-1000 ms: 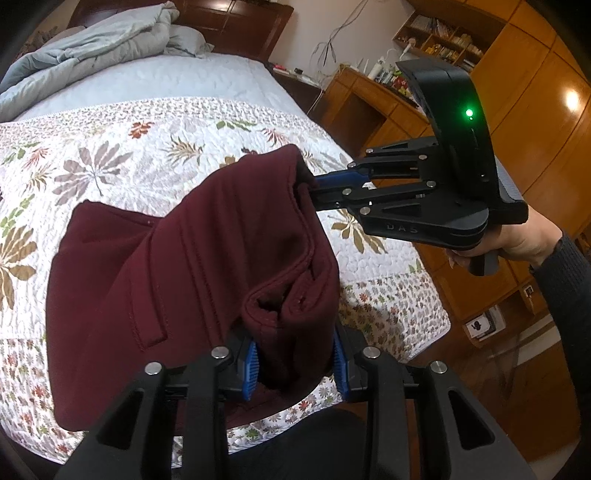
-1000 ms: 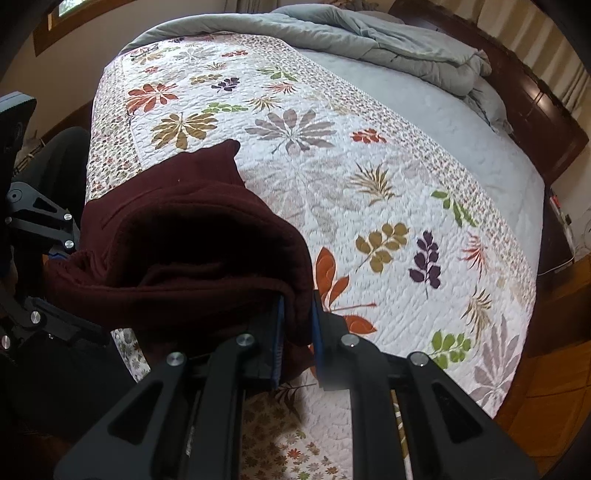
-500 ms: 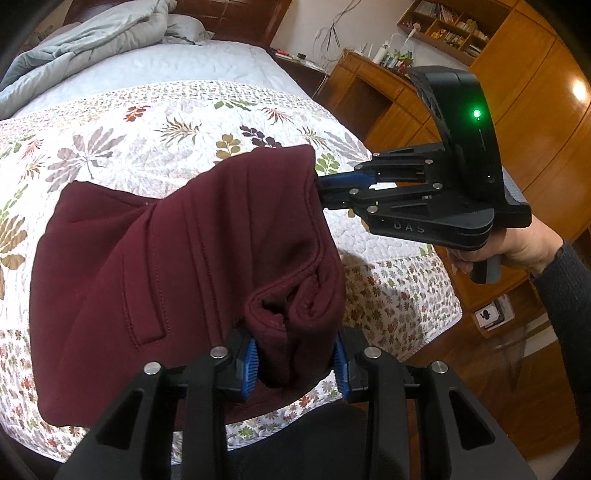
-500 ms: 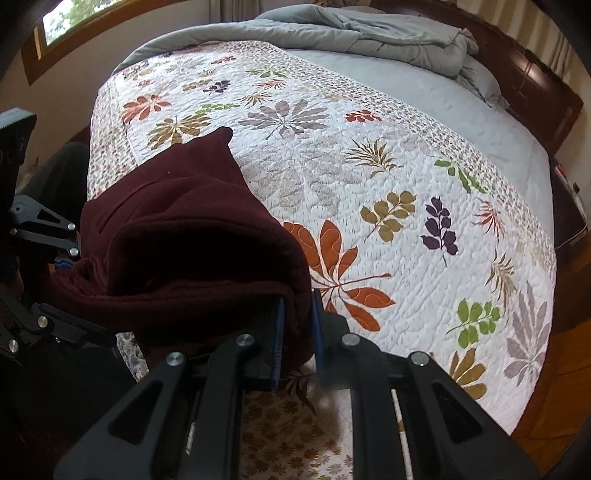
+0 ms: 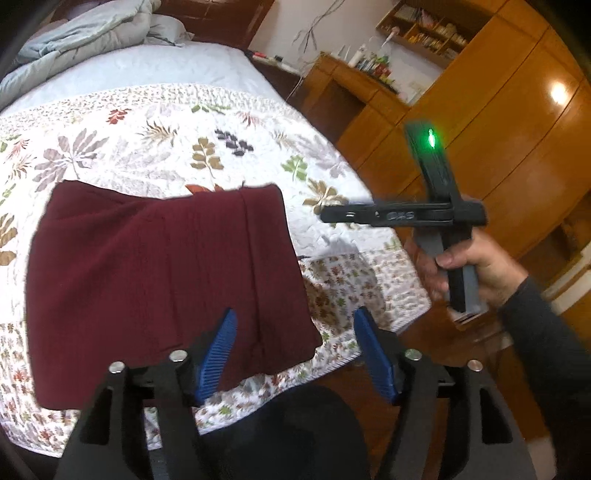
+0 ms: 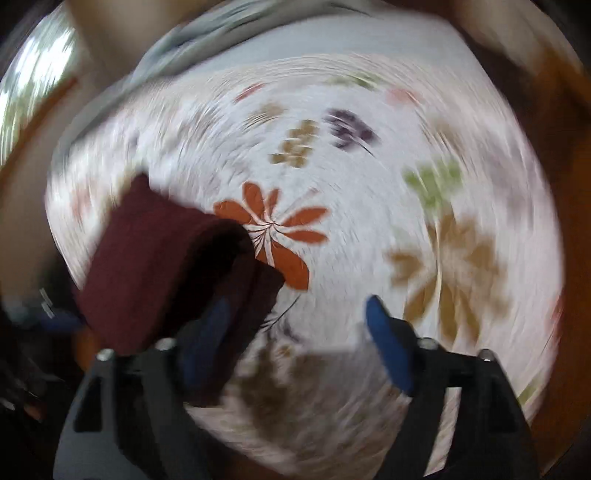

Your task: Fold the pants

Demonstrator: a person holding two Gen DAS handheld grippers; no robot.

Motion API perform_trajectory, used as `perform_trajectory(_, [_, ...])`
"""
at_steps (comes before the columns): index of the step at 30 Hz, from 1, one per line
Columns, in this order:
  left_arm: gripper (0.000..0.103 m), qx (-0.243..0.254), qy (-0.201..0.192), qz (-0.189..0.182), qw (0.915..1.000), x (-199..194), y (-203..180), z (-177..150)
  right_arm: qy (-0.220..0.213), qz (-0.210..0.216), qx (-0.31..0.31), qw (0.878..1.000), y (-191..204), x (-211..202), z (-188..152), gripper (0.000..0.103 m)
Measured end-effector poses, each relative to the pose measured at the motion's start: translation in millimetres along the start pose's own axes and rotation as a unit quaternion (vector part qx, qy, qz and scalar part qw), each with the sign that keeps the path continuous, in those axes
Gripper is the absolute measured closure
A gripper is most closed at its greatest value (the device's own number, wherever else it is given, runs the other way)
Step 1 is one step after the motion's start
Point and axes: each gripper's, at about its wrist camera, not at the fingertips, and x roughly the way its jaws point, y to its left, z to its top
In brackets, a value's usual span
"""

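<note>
The maroon pants [image 5: 162,280] lie folded into a flat rectangle on the leaf-patterned quilt [image 5: 155,140] near the foot of the bed. My left gripper [image 5: 295,350] is open and empty just above their near right corner. My right gripper [image 5: 325,216] is off the pants' far right corner, held sideways in a hand. In the blurred right wrist view the right gripper [image 6: 295,336] is open and empty, with the folded pants [image 6: 159,269] to its left, by its left finger.
A grey duvet [image 5: 85,33] is bunched at the head of the bed. A wooden desk and cupboards [image 5: 480,122] stand along the right side. The bed's foot edge [image 5: 369,332] drops to a wooden floor. My dark knee [image 5: 295,432] is below the left gripper.
Both grippers have opened and let go of the pants, which now lie flat on the quilt. The right gripper has pulled away to the right, twisting fast.
</note>
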Motion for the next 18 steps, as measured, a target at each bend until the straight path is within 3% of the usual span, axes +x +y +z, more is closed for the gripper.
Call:
perform_trajectory(1, [0.026,-0.002,-0.009,-0.003,1.0,-10.6,7.7,0.0,-0.006,0.039,0.052,0.998,-11.3,-4.6,-8.4,0.02])
perform_trajectory(2, [0.023,-0.006,-0.019,-0.001,0.9998,-20.9,17.8,0.5,-0.015,0.107,0.116,0.987,-23.0,-8.0,-22.7,0.017])
perform_trajectory(5, [0.022,-0.036,-0.041,0.035,0.9979,-47.5,69.9,3.7,-0.04,0.241,0.197,0.949,-25.1,-1.1,-57.5,0.011])
perform_trajectory(6, [0.022,-0.044,-0.043,0.048,0.997,-50.7,83.7,4.7,-0.037,0.259,0.205,0.943,-22.0,5.7,-63.9,0.011])
perform_trajectory(8, [0.022,-0.072,-0.04,0.084,0.993,-56.0,117.0,7.0,-0.022,0.291,0.217,0.931,-9.9,26.9,-75.1,0.011])
perform_trajectory(13, [0.022,-0.146,-0.038,0.124,0.9808,-68.1,186.4,4.4,-0.007,0.309,0.219,0.926,6.0,56.5,-70.6,0.011])
perform_trajectory(18, [0.022,-0.174,-0.033,0.137,0.9747,-65.7,209.4,-9.4,0.018,0.299,0.203,0.932,18.1,68.5,-58.2,0.01])
